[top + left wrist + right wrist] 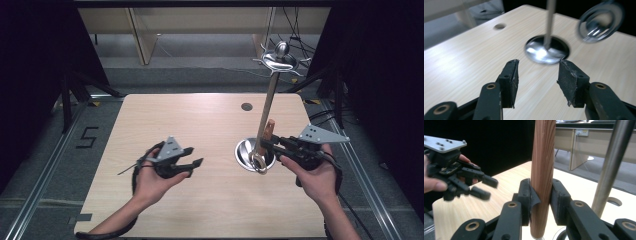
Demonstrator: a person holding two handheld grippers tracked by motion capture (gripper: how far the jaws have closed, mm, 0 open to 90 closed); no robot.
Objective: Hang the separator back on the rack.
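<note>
A metal stand has a round shiny base (pixel 243 150), a slim pole (pixel 267 105) and hooks at its top (pixel 280 59). My right gripper (pixel 265 142) is shut on the wooden handle (pixel 544 150) of a utensil, right next to the pole (pixel 611 167). The handle (pixel 270 127) stands nearly upright, and the utensil's metal ring end (pixel 259 164) hangs low over the base. That ring (pixel 601 21) looks blurred in the left gripper view. My left gripper (pixel 192 156) is open and empty to the left of the base (pixel 541 53); it also shows as the left gripper (pixel 487 188) in the right gripper view.
The light wooden table (pixel 200 120) has a small cable hole (pixel 246 106) near its far edge. Dark curtains stand at both sides, and desks and cables lie beyond the table's far side.
</note>
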